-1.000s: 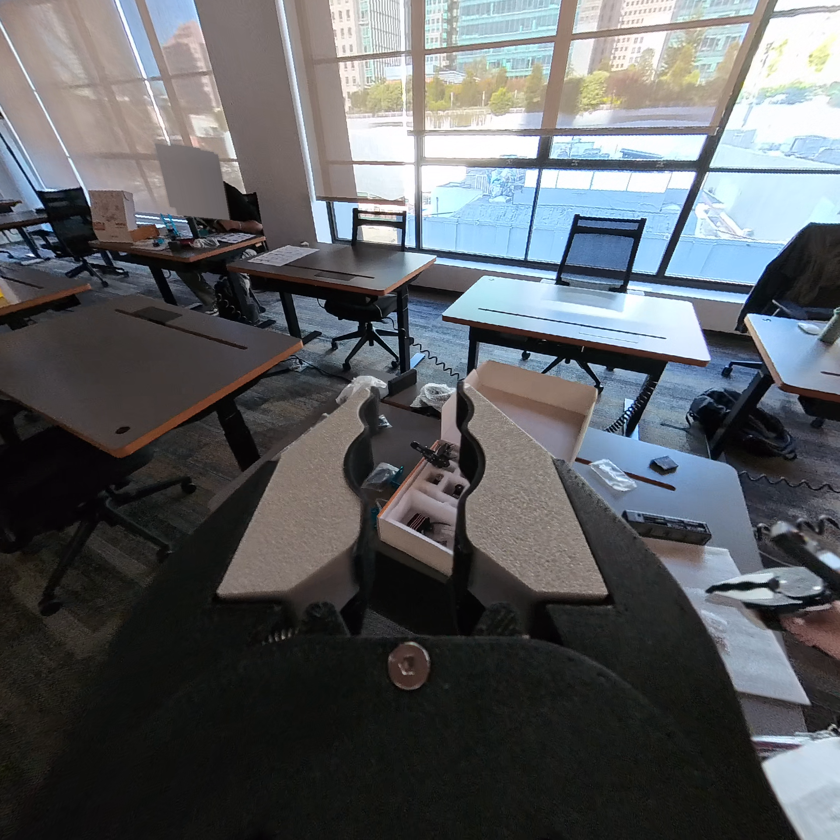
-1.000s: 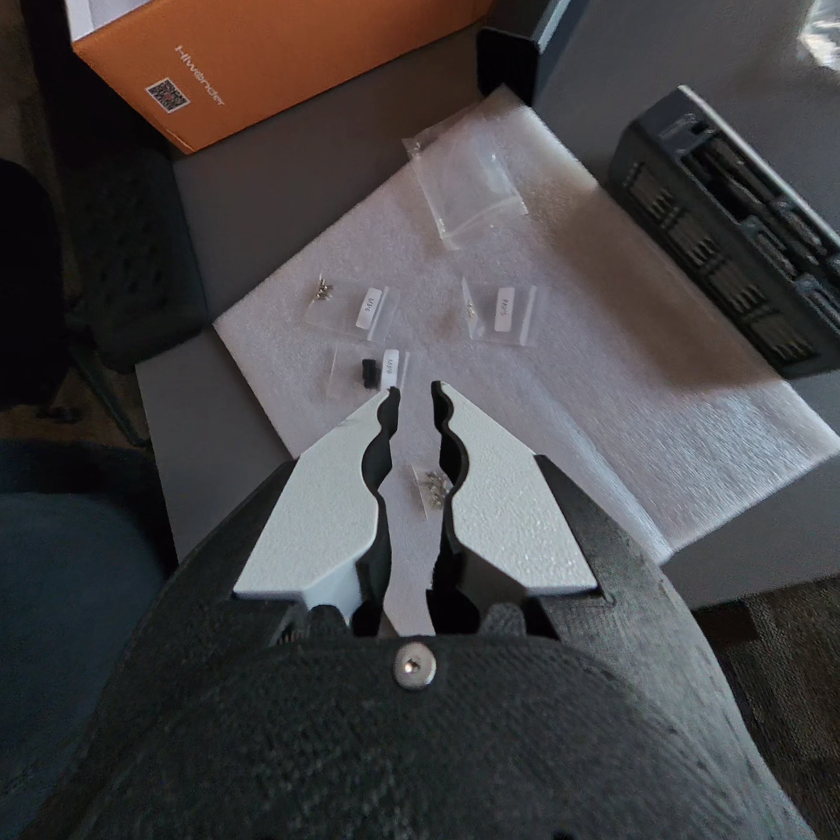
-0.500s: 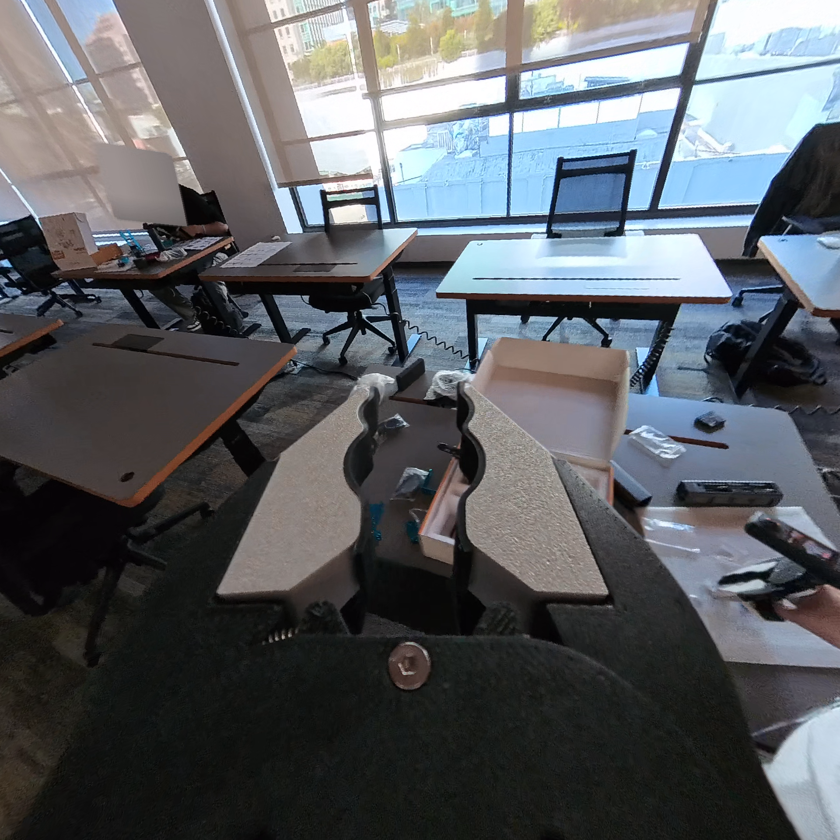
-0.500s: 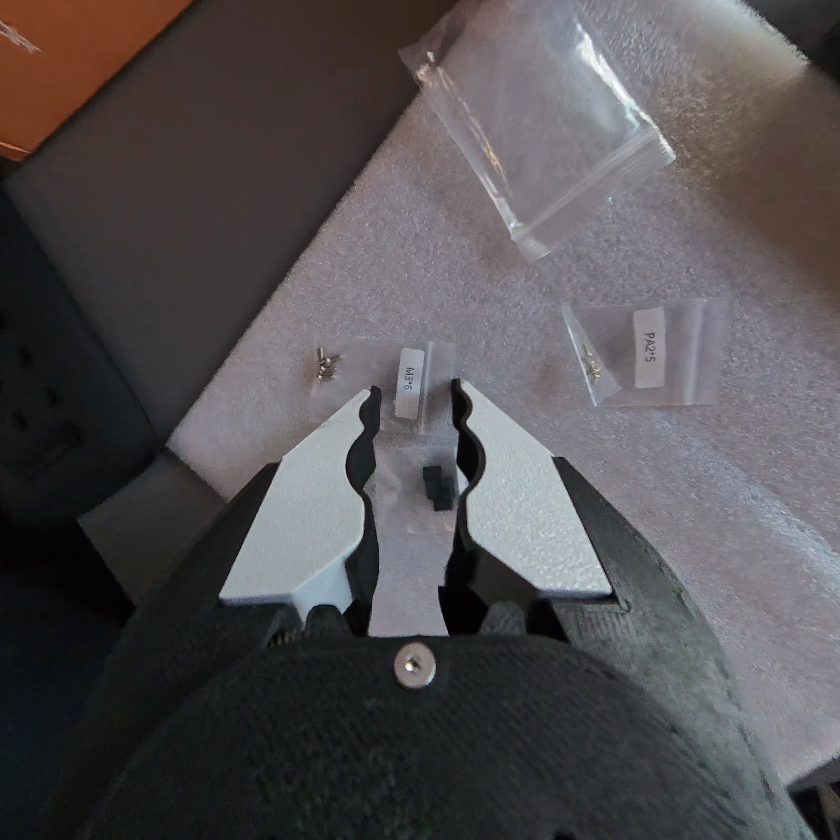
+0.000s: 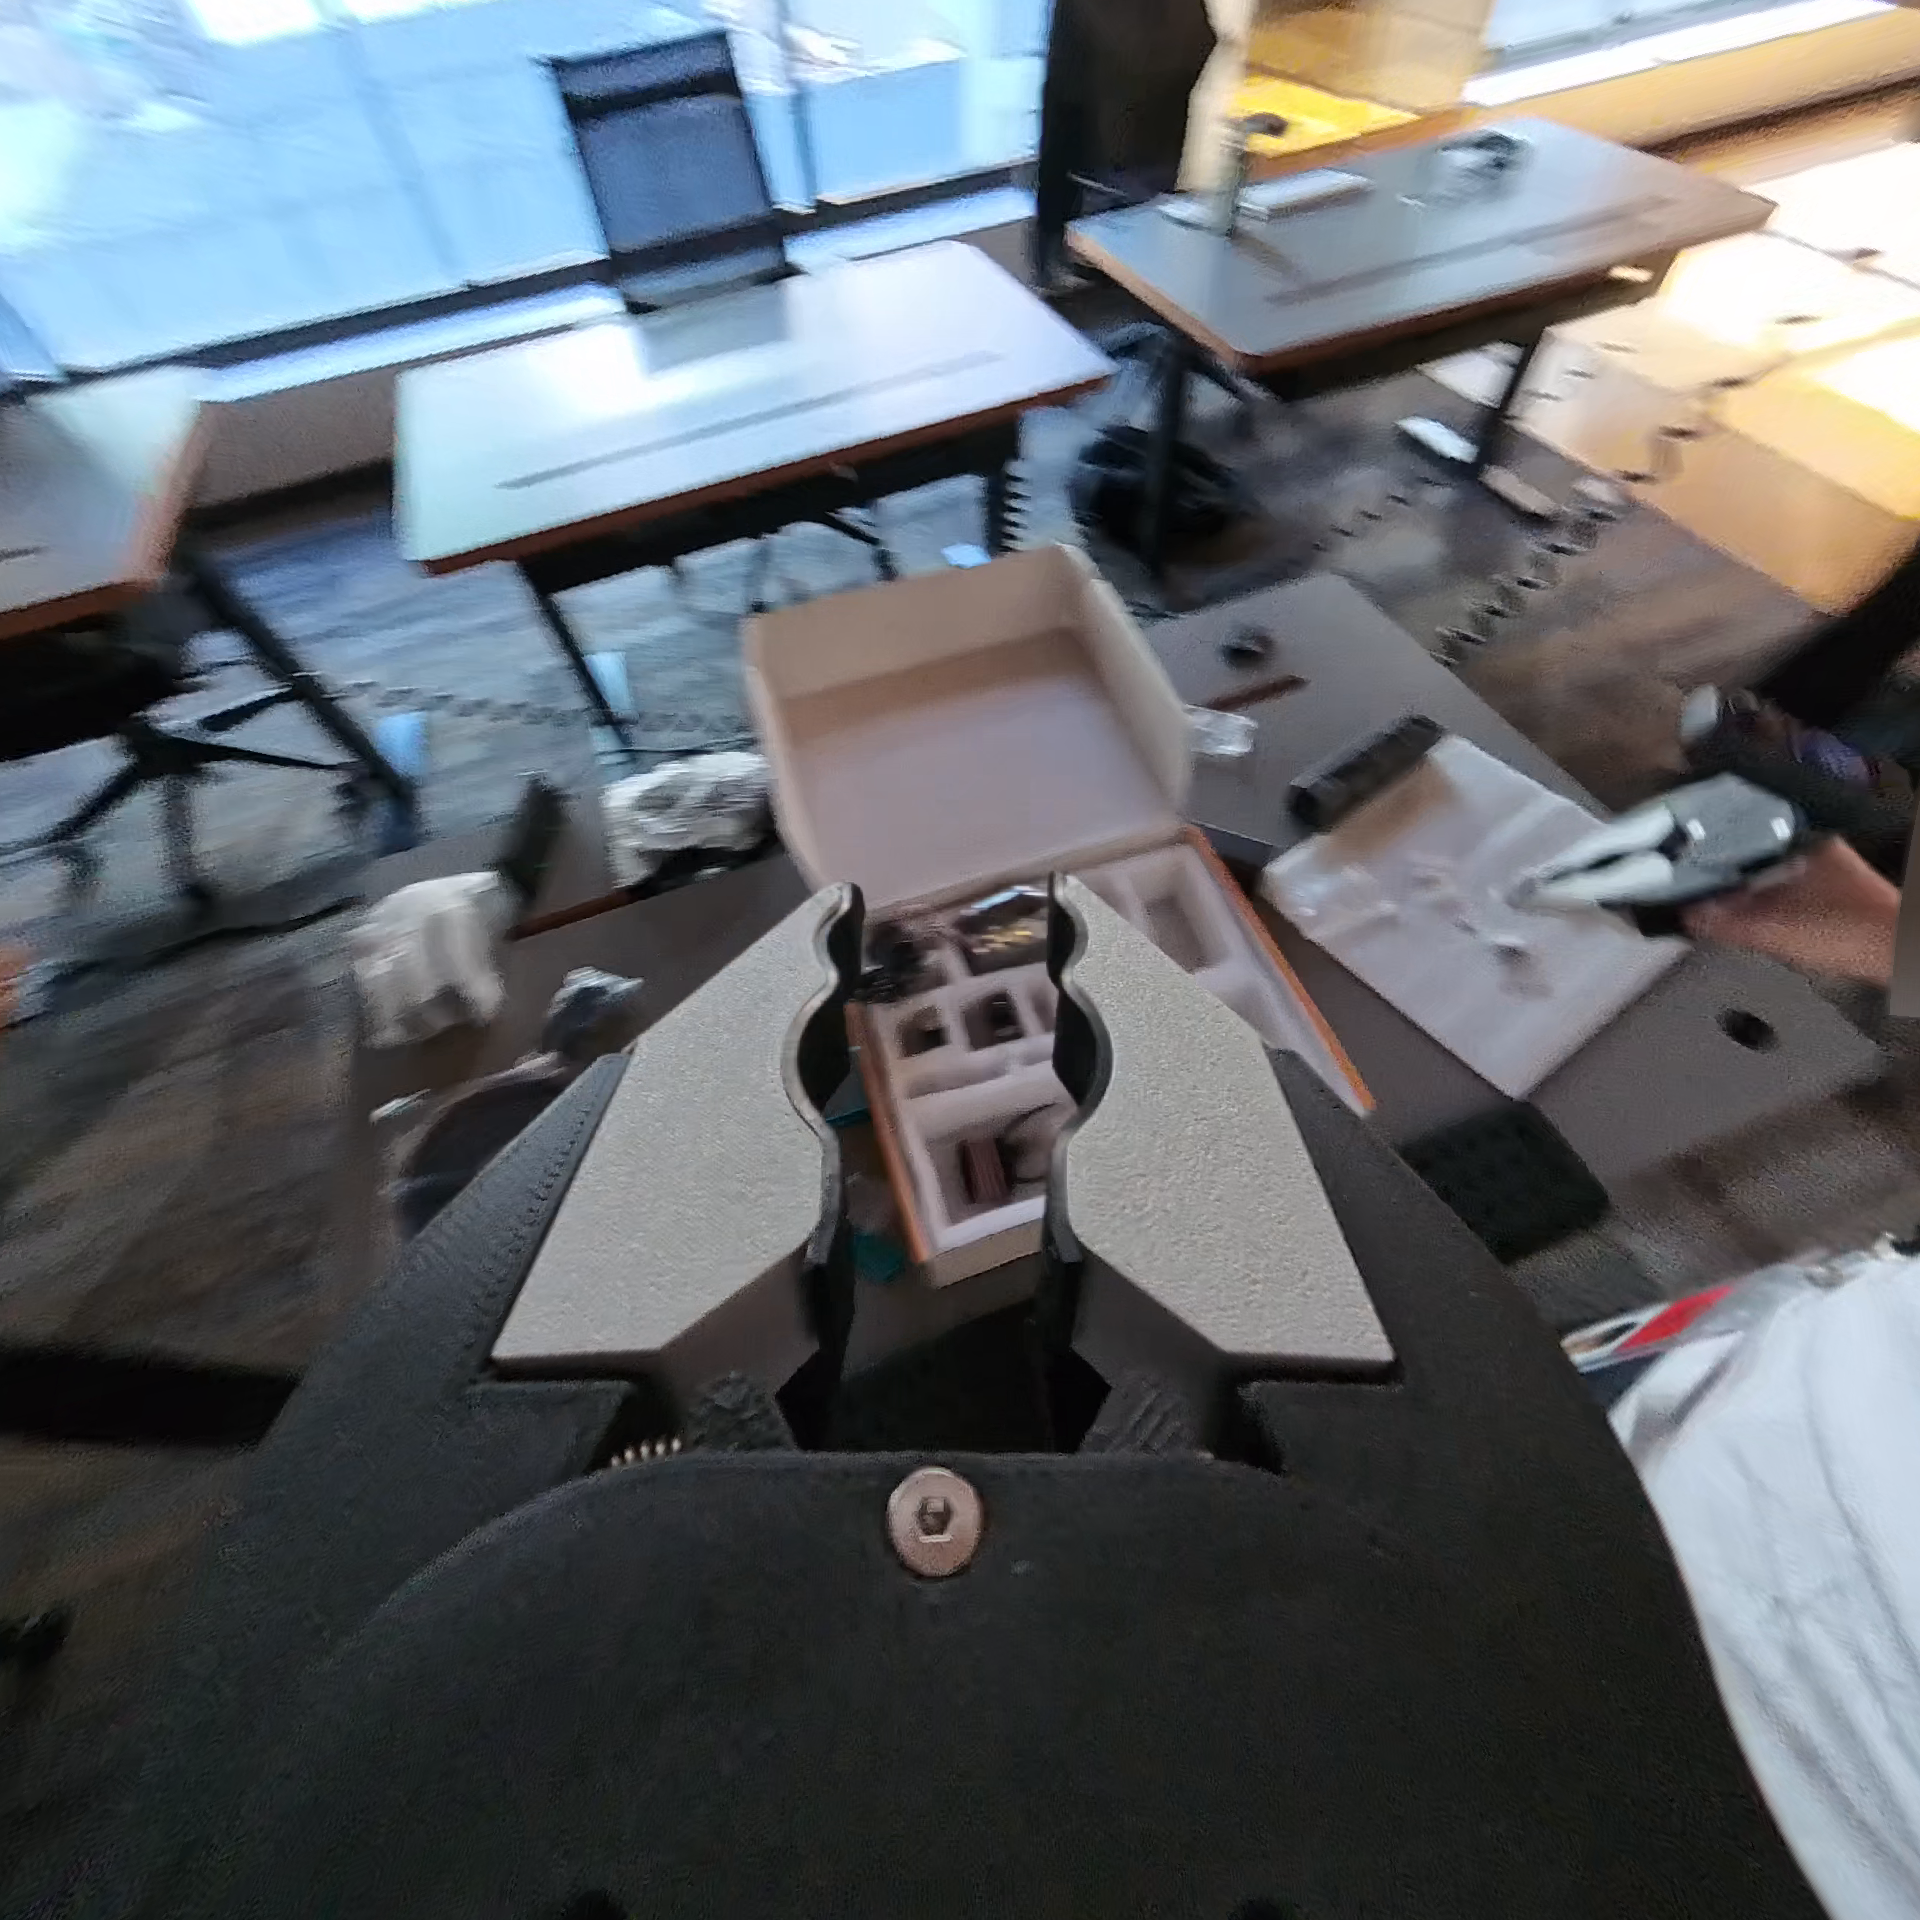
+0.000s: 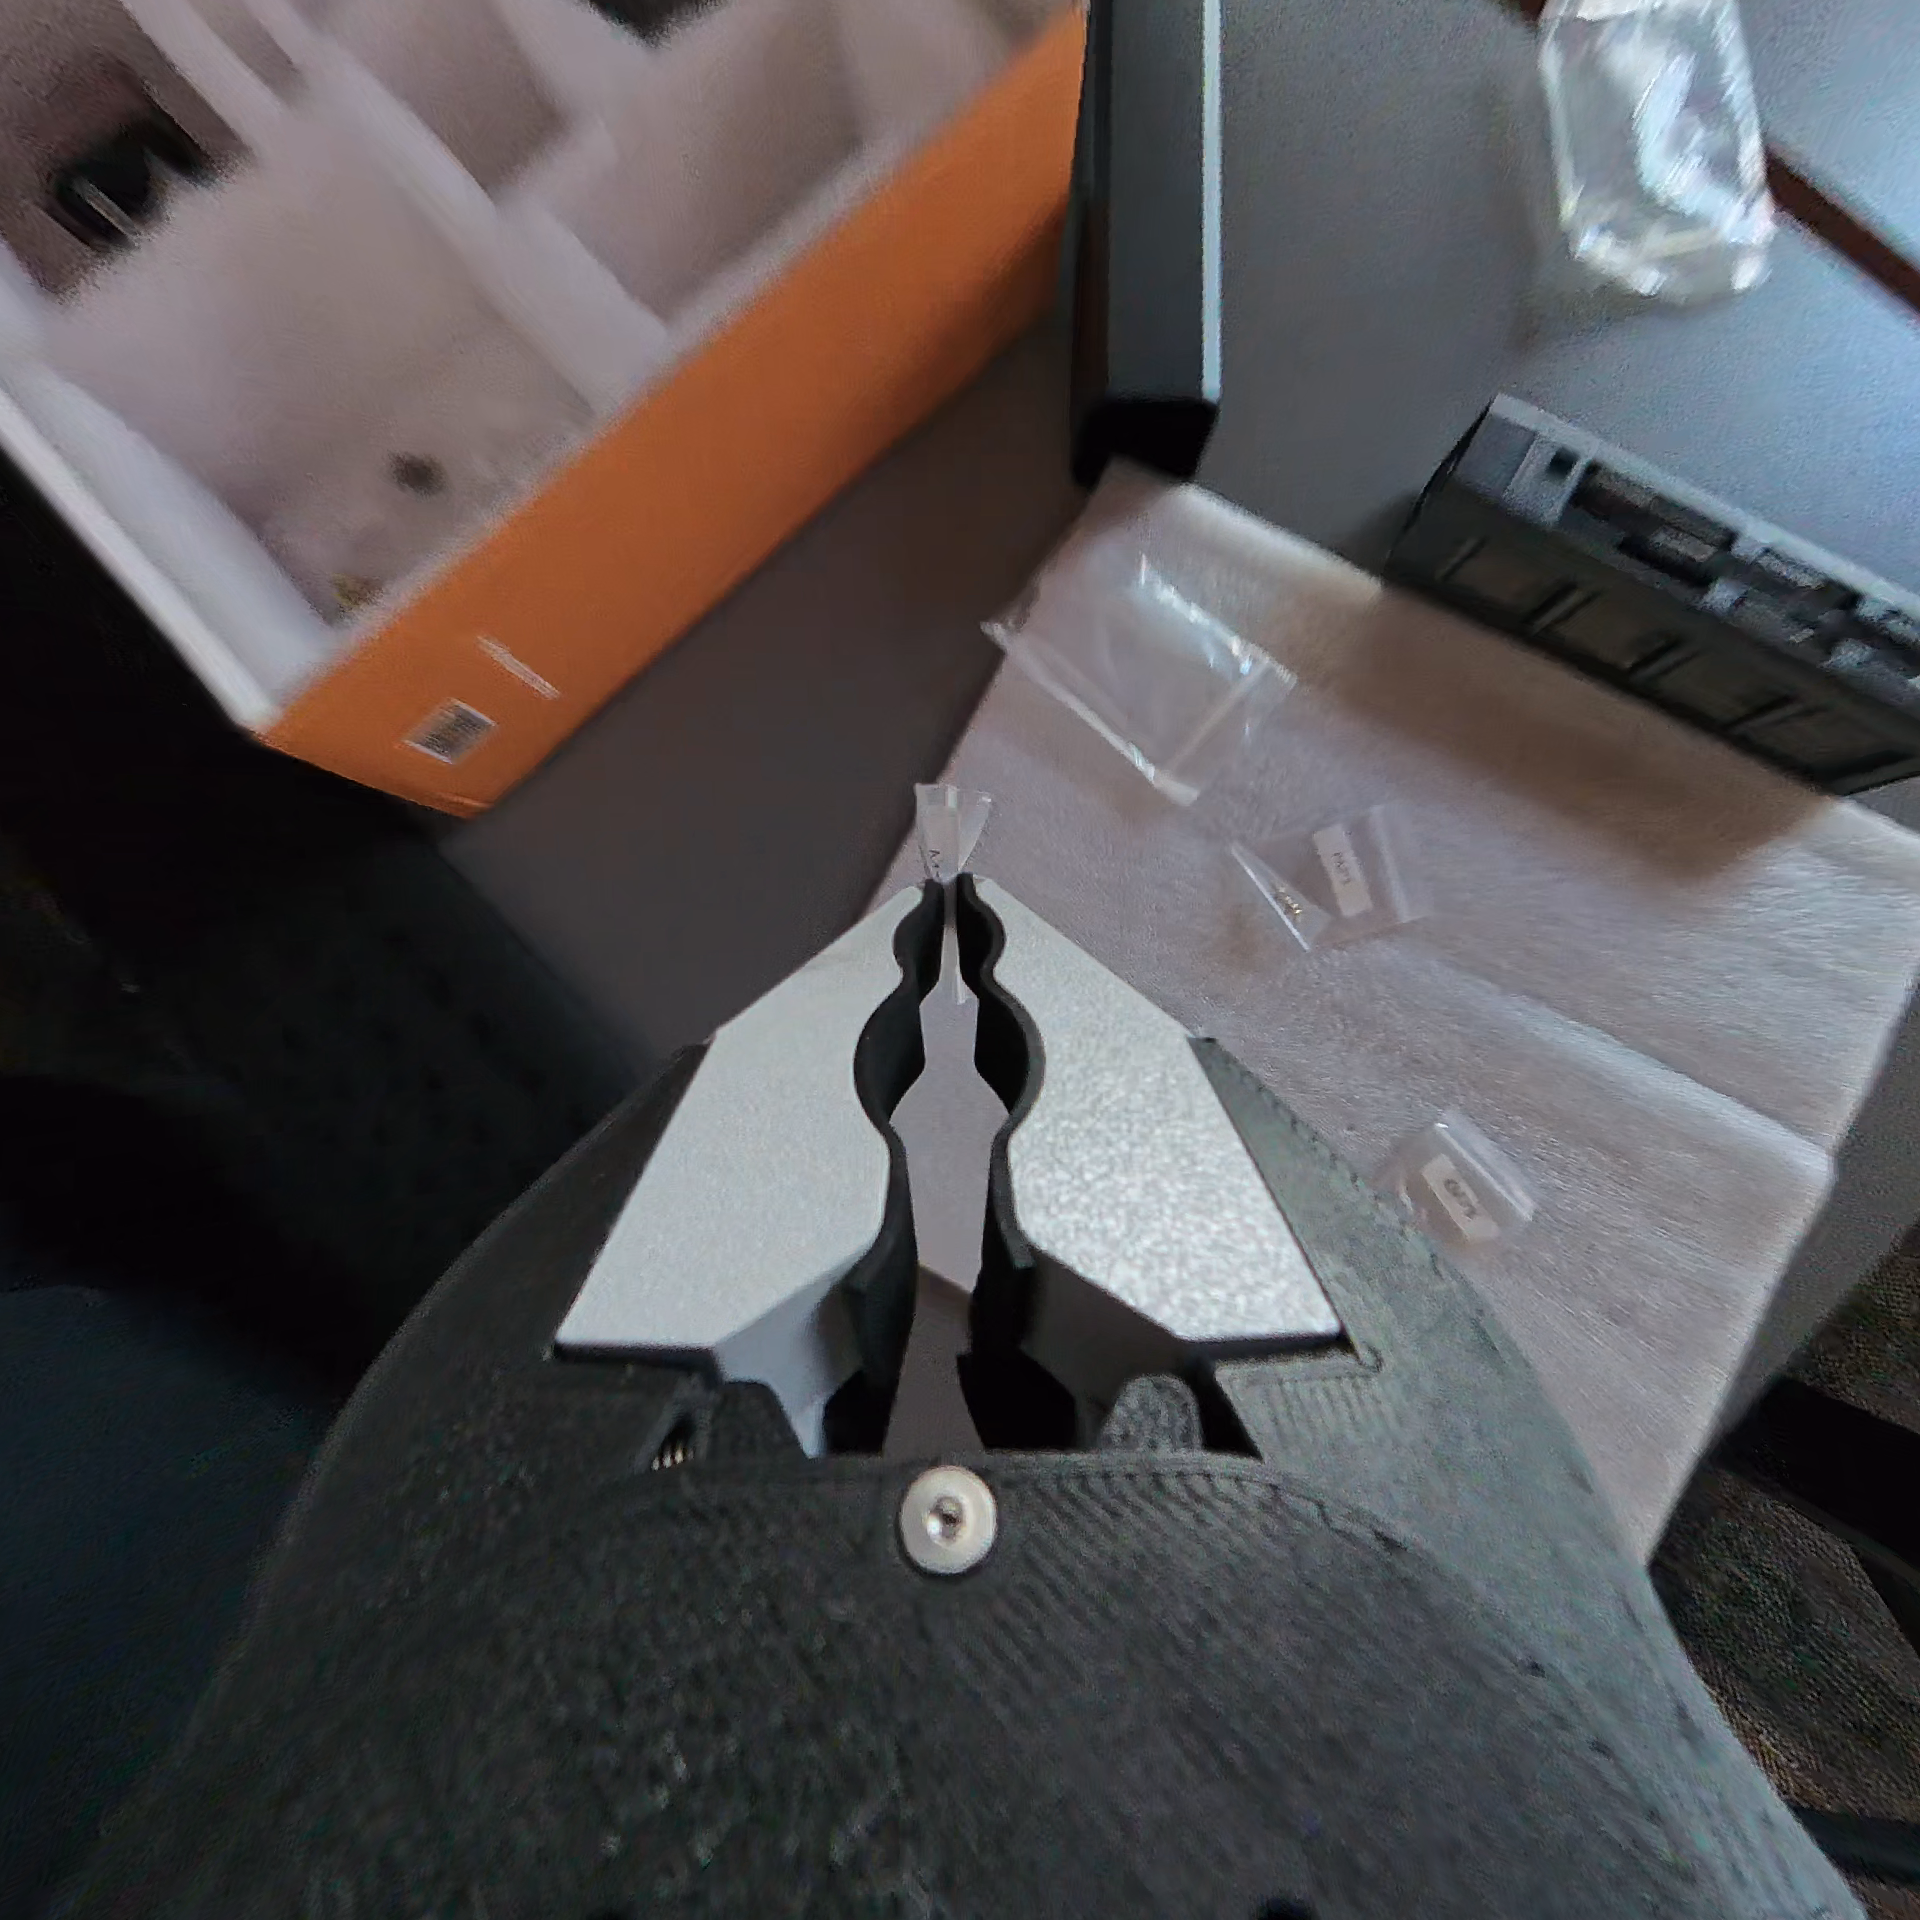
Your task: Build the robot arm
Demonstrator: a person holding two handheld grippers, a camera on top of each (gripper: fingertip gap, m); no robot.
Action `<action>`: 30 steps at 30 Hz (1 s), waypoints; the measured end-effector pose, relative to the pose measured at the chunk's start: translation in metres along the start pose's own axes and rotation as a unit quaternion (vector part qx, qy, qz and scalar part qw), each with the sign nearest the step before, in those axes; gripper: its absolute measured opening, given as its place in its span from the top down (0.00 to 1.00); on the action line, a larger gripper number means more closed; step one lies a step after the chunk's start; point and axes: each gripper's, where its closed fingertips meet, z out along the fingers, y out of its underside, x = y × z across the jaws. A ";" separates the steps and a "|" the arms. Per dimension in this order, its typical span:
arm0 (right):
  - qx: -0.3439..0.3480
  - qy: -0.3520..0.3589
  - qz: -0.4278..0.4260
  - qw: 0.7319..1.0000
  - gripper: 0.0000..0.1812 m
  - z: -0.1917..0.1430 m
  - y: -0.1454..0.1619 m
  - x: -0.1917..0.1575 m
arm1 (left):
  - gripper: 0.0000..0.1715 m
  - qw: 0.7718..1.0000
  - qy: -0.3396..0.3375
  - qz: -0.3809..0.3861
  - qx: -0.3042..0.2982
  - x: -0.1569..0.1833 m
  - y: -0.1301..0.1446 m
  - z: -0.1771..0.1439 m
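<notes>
My right gripper (image 6: 951, 883) is shut on a small clear plastic bag (image 6: 951, 821) with a white label, held above the left edge of a white foam sheet (image 6: 1558, 987). Two more small labelled bags (image 6: 1340, 883) (image 6: 1460, 1195) and a larger clear bag (image 6: 1153, 665) lie on the sheet. My left gripper (image 5: 951, 904) is open and empty, held above an open orange box (image 5: 1039, 1039) with white foam compartments holding small dark parts. The right gripper also shows in the left wrist view (image 5: 1652, 852), over the foam sheet (image 5: 1455, 914).
The orange box (image 6: 665, 499) sits left of the sheet on a grey table (image 6: 727, 779). A black bit case (image 6: 1683, 634) lies at the sheet's far edge, with a crumpled clear bag (image 6: 1662, 145) beyond. Other desks (image 5: 727, 416) and office chairs stand behind.
My right gripper closed on the small bag between its fingers and lifted it off the foam sheet, turning towards the orange box. My left gripper swung right and tilted down over the box, still open.
</notes>
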 end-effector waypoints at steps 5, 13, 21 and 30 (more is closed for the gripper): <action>0.052 -0.023 0.002 0.998 0.99 -0.144 -0.070 -0.022 | 0.81 0.960 0.279 -0.024 0.012 0.105 -0.013 0.097; 0.080 -0.005 0.083 0.993 0.99 -0.466 -0.049 -0.017 | 0.85 0.849 0.527 0.036 0.001 0.365 -0.053 0.122; 0.095 0.111 0.201 0.969 0.99 -0.742 0.114 0.010 | 0.93 0.769 0.618 0.139 0.090 0.674 -0.110 0.086; 0.110 0.170 0.271 0.941 0.99 -0.923 0.255 0.071 | 0.92 0.626 0.765 0.121 0.092 0.951 -0.154 -0.001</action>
